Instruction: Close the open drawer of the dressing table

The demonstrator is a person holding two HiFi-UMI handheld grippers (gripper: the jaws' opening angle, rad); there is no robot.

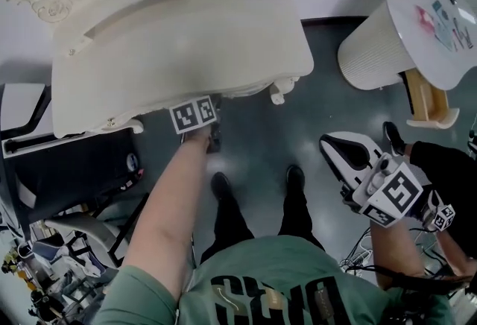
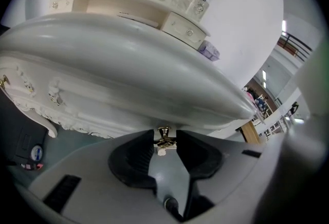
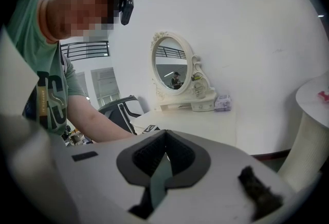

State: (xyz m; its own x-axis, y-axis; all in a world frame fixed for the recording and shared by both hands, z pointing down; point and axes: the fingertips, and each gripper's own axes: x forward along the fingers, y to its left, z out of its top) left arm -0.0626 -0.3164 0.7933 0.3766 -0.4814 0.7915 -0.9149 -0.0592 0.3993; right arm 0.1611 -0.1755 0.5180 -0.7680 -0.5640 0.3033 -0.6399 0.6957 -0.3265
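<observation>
Drawer (image 2: 113, 107) under front lip of dressing table (image 1: 186, 40), seemingly pushed in near flush. Probably a stiff, light wooden slider. Small brass pull (image 2: 164, 134) hard and slippery: best pinched at stem, or front pushed flat. Left gripper (image 2: 164, 143) slack, pull between jaws, unpinched. Right gripper (image 3: 164, 136) clenched, empty, well apart. Count: one drawer, one pull, two grippers.

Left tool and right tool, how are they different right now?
The left tool has its jaws apart with the gold knob between them; the right tool has its jaws together on nothing. The left tool is tucked up against the dressing table; the right tool is held off to the side, over the floor. Each carries a marker cube.
</observation>
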